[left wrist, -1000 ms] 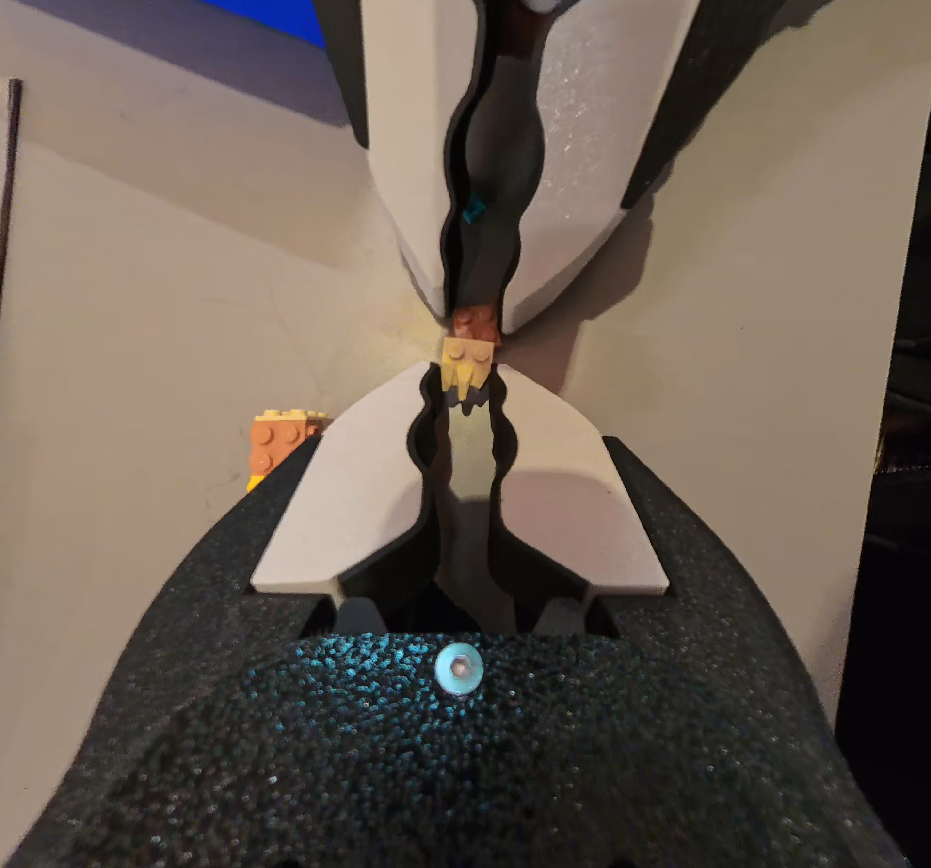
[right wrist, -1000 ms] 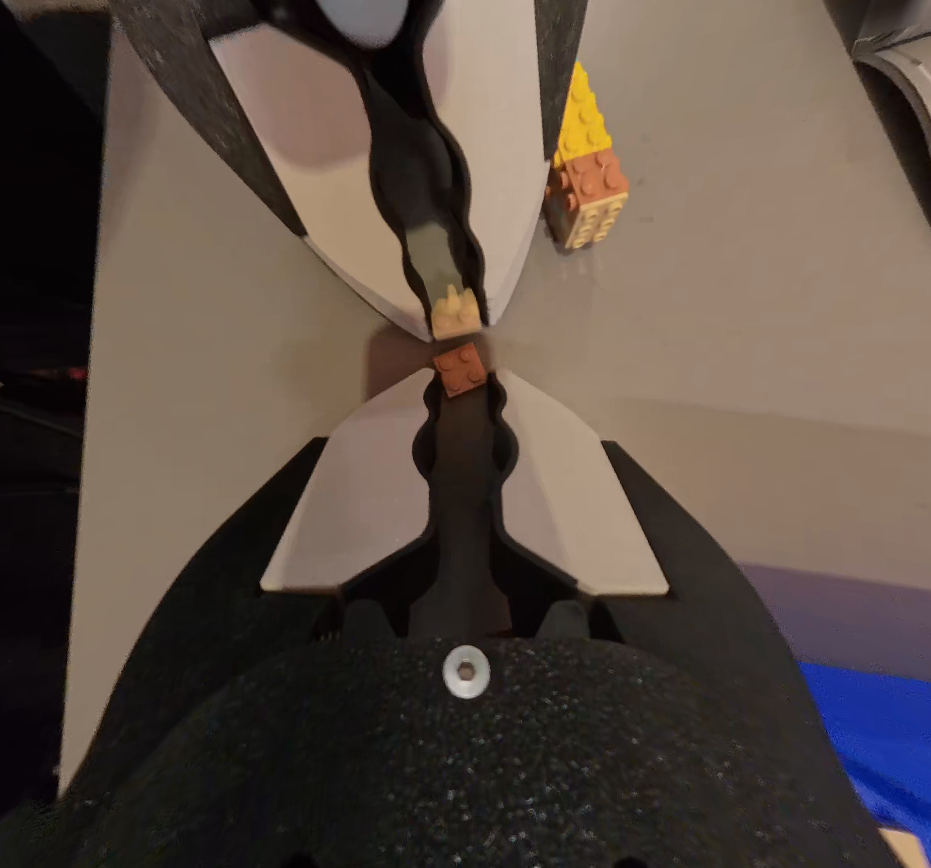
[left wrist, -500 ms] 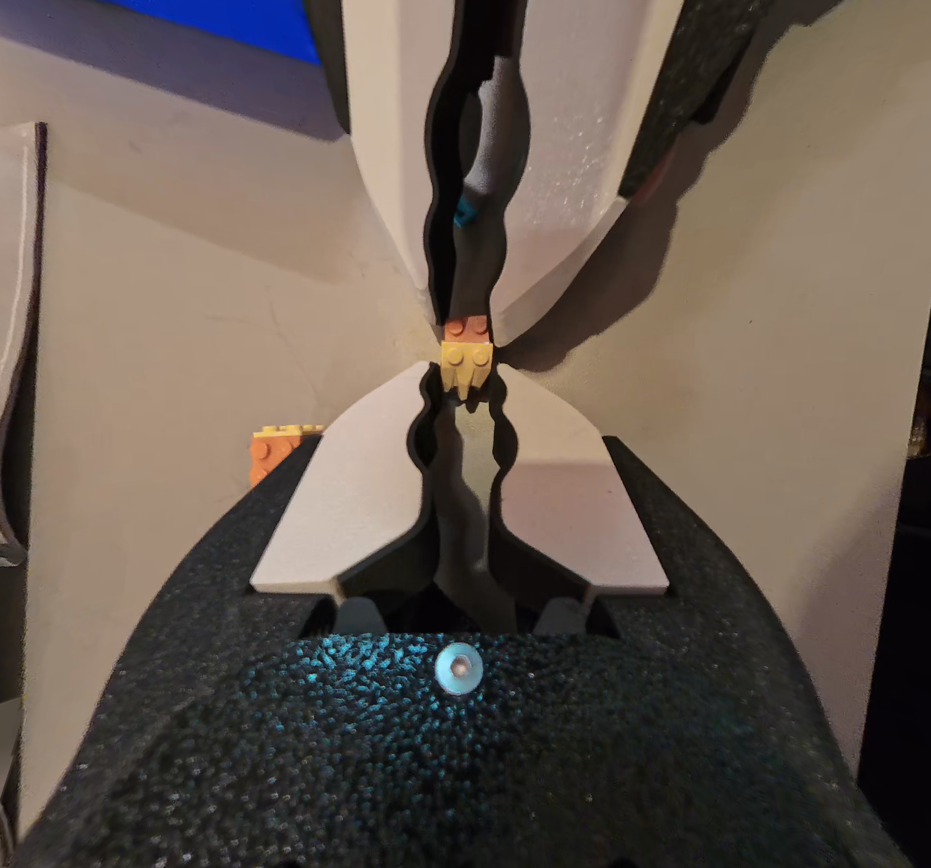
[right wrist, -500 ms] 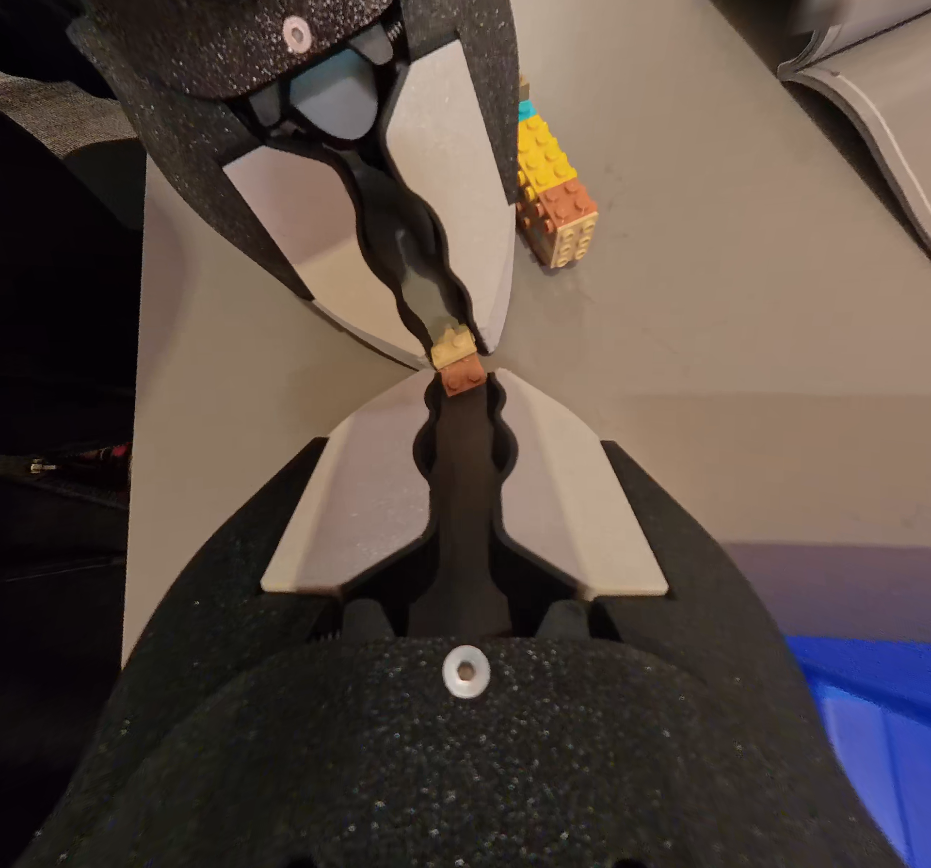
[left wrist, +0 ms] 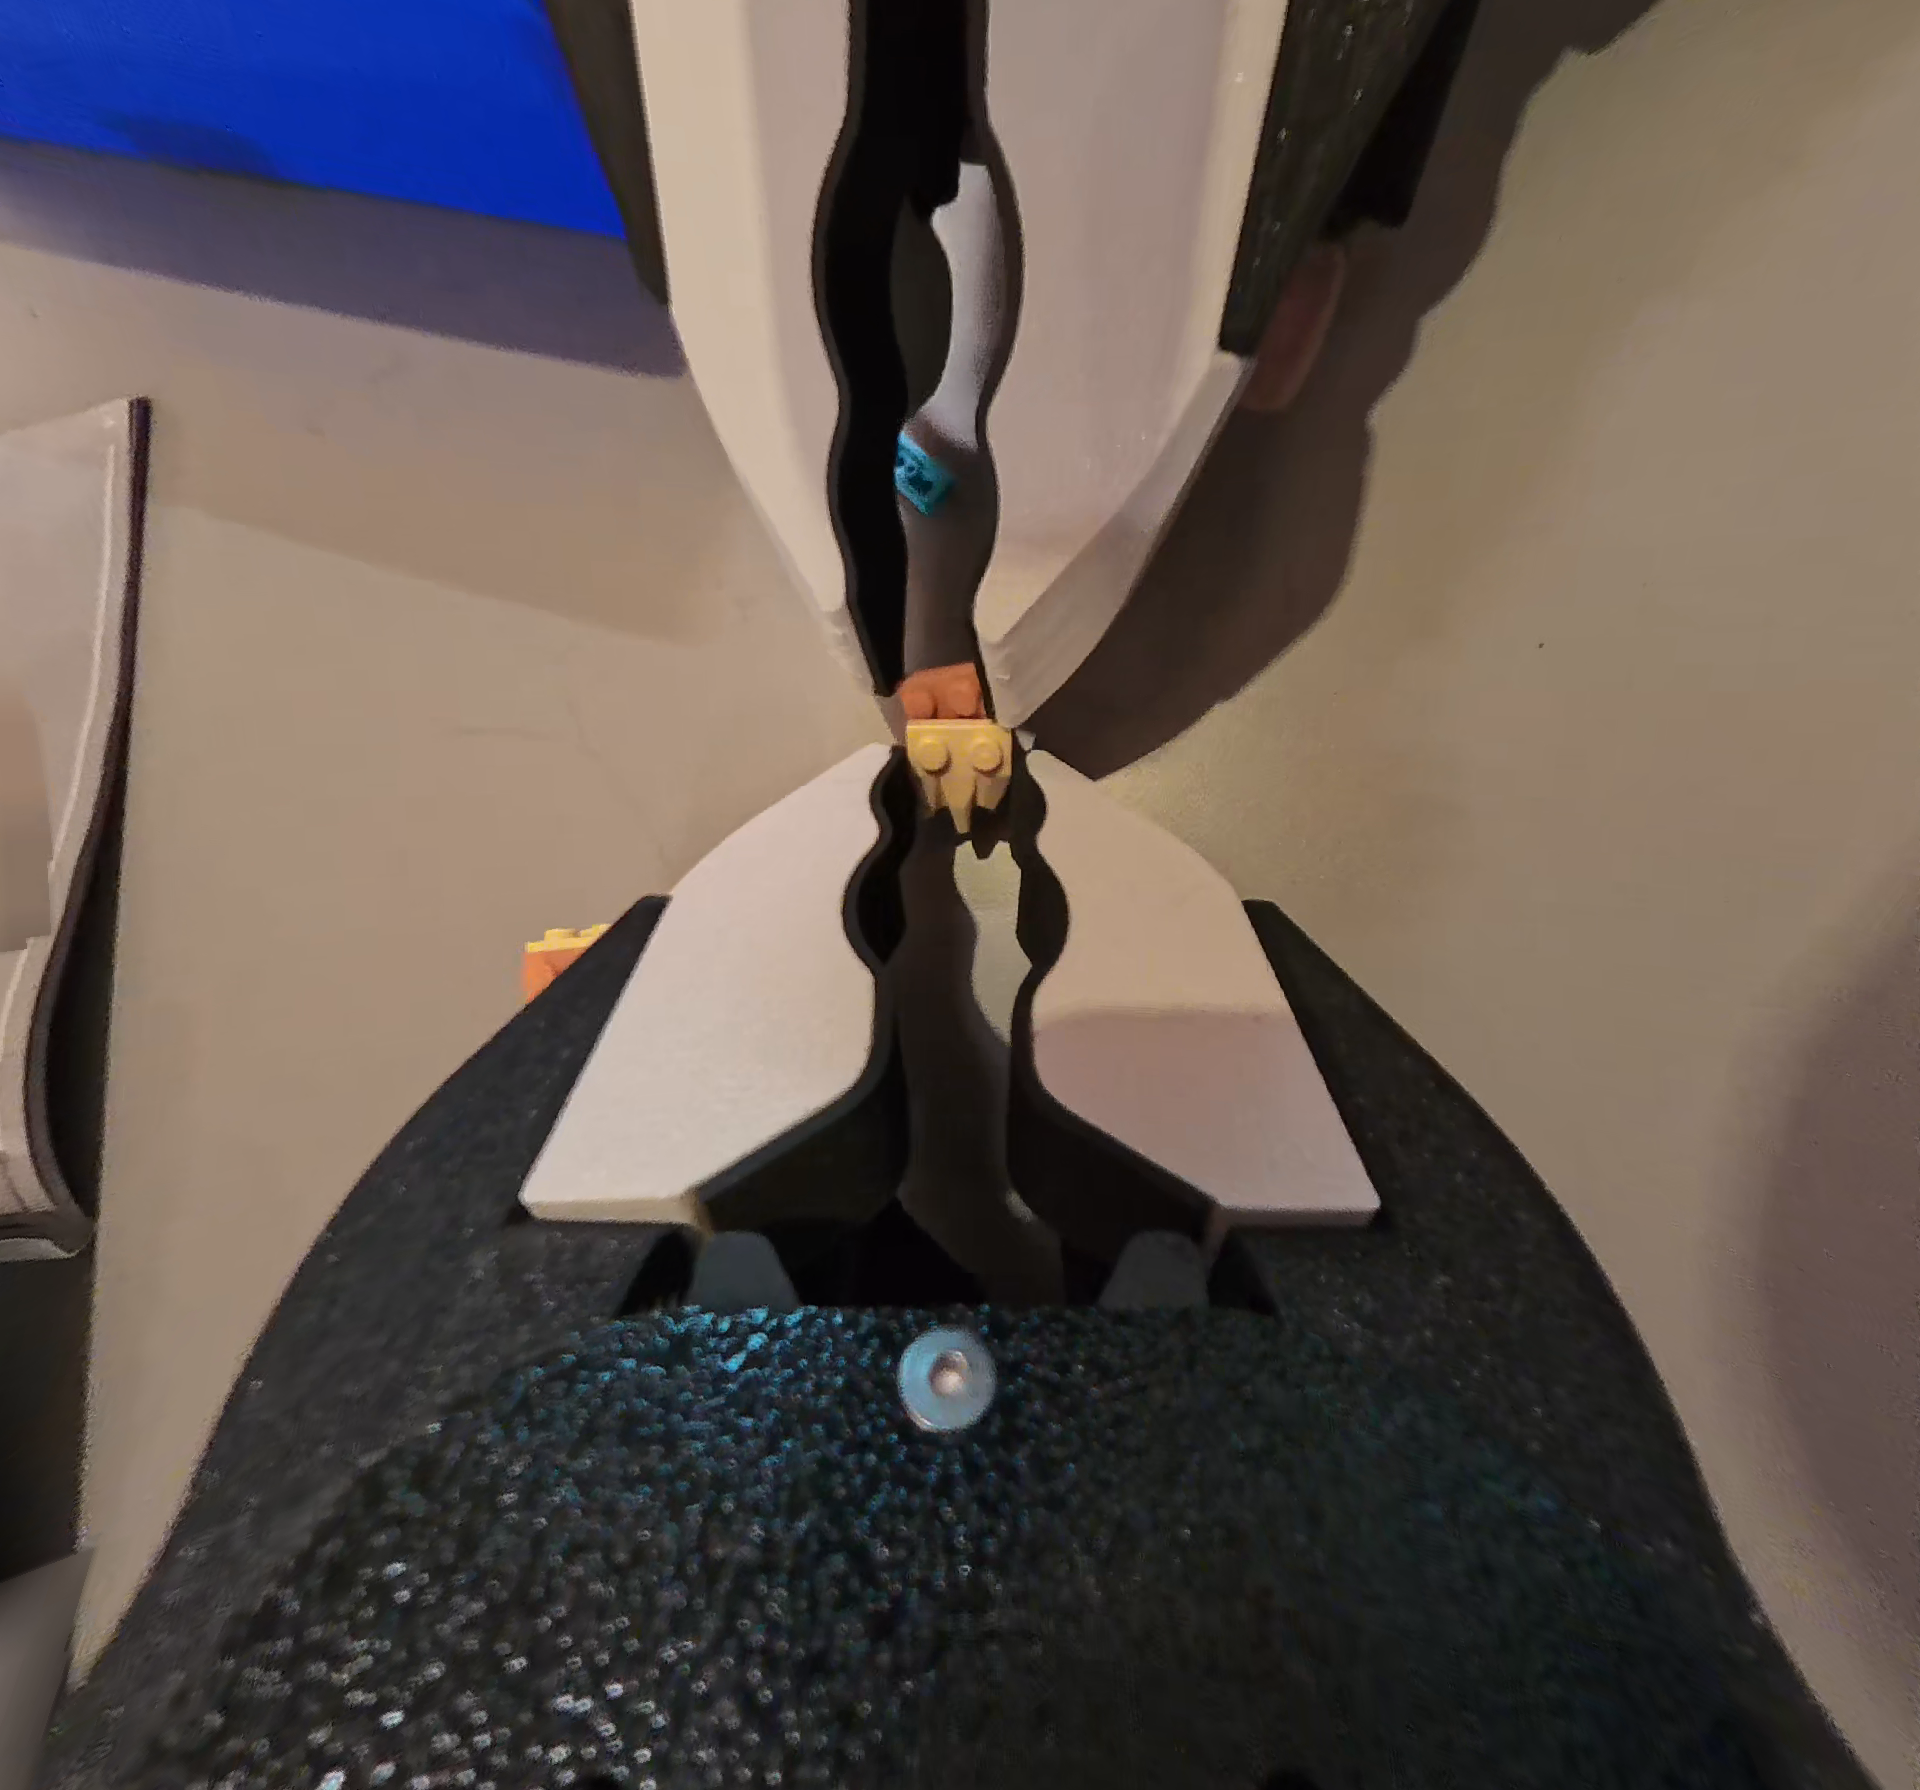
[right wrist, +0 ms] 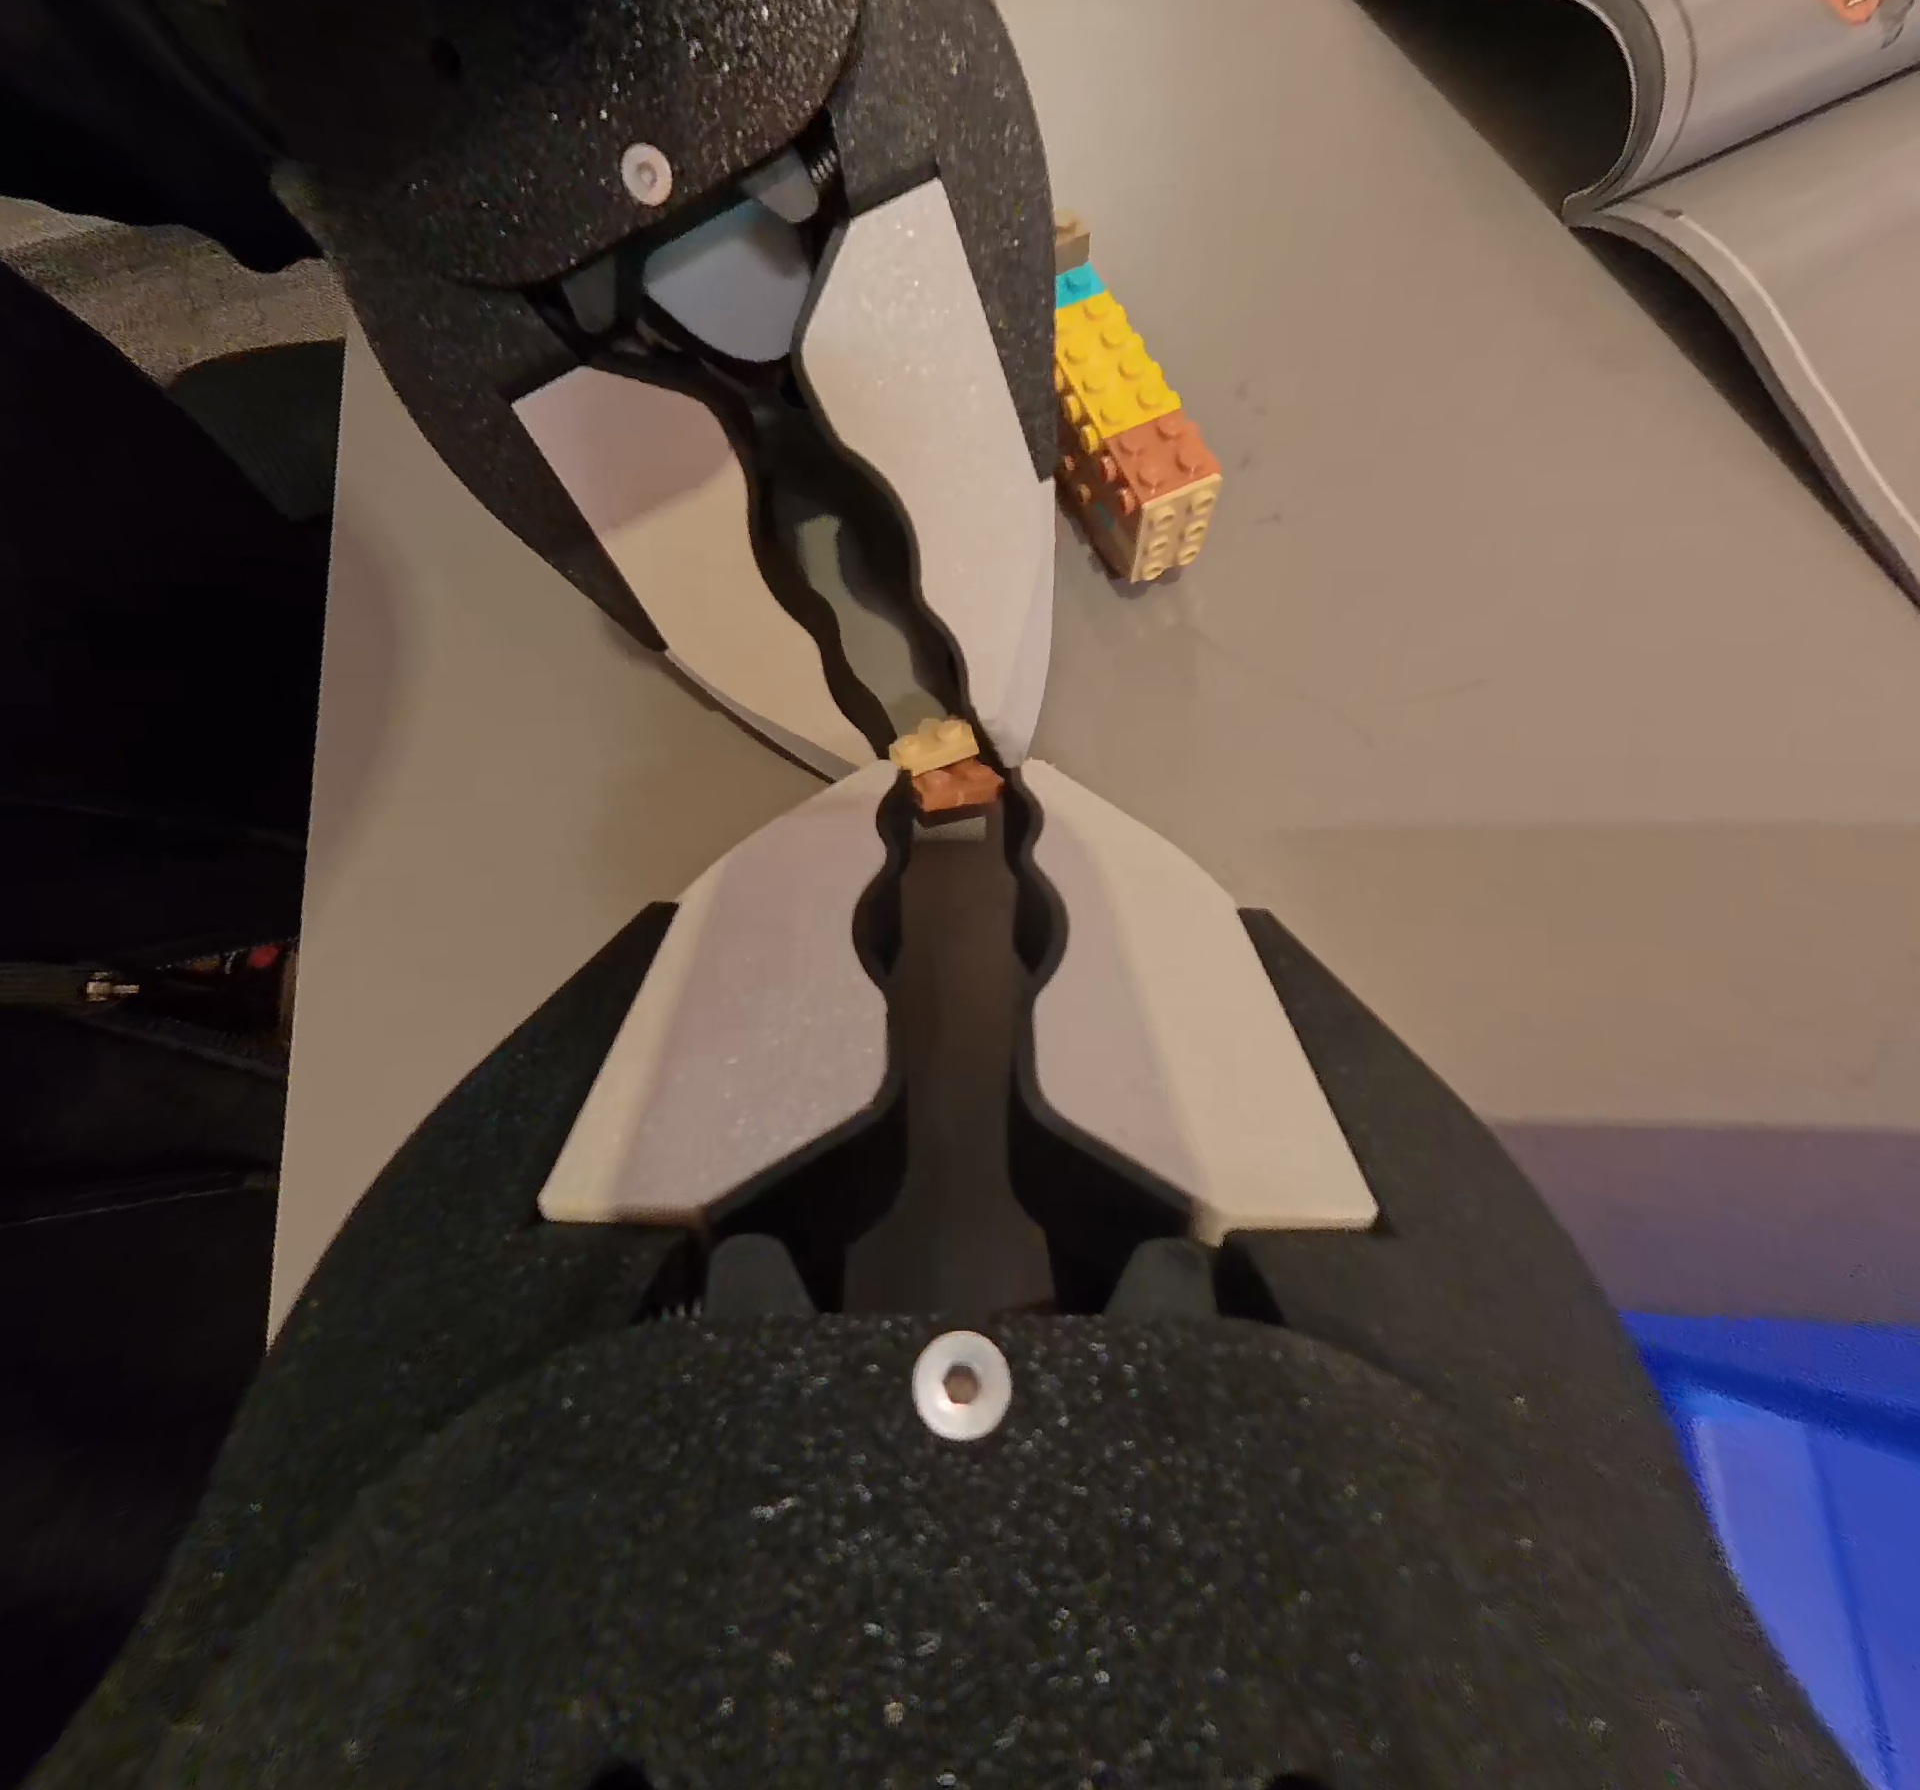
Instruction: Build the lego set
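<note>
A small tan piece (left wrist: 958,766) with pointy teeth and a small brown piece (left wrist: 943,697) are pressed together, up in the air above the grey worktop (left wrist: 1558,857). The left tongs (left wrist: 961,784) are pinching the tan piece at their very tips. The right tongs (right wrist: 958,795) are pinching the brown piece the same way. The two pairs of tongs meet nose to nose.

The left wrist view shows the teeth of the tan piece and a little teal bit (left wrist: 923,475) lying on the worktop, seen through the gap of the other tongs. The right wrist view does not show these. It shows the tan piece (right wrist: 935,741) sitting on top of the brown piece (right wrist: 958,784).

The right wrist view also shows a longer built block (right wrist: 1127,421) lying on the worktop, made of yellow, brown, tan and teal bricks. The left tongs cover one side of it. In the left wrist view only a corner of that block (left wrist: 556,959) peeks out.

An open booklet (right wrist: 1662,57) lies at the far edge, cut off by the picture. A blue thing (right wrist: 1808,1491) sits at the near corner; it is hard to tell what it is.
</note>
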`<state>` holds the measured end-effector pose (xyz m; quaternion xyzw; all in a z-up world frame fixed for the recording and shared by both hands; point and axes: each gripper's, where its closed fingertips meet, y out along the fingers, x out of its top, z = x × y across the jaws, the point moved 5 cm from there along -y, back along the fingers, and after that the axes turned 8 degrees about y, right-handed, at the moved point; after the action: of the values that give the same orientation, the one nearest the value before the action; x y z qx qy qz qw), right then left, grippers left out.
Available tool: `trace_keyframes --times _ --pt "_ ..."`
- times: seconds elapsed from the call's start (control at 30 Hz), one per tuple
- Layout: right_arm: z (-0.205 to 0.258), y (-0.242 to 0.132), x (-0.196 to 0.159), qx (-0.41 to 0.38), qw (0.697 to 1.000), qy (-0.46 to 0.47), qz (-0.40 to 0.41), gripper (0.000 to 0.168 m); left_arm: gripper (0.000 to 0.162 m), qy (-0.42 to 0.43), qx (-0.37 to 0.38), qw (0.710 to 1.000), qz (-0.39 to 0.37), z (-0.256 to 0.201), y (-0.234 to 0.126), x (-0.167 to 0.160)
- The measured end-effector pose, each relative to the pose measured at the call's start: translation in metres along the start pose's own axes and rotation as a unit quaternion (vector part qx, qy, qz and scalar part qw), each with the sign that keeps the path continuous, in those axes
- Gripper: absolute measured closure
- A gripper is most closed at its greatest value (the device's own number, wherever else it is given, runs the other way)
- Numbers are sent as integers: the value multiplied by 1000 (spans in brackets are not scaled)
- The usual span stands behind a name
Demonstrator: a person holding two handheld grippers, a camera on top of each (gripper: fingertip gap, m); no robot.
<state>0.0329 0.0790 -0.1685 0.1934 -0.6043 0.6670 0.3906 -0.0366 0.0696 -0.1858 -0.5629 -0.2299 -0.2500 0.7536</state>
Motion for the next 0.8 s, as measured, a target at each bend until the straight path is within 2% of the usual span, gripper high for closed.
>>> trace_keyframes --times 0.17,0.47,0.8 --pt "3 -3 2 1 999 -16 -27 152 145 -23 -11 999 -30 0 -4 1" --pt "12 -21 15 29 991 -32 -130 152 145 -137 -85 971 -178 1 -25 11" --pt "15 -21 20 35 987 -16 -156 153 145 -138 -89 969 -183 -1 -25 12"
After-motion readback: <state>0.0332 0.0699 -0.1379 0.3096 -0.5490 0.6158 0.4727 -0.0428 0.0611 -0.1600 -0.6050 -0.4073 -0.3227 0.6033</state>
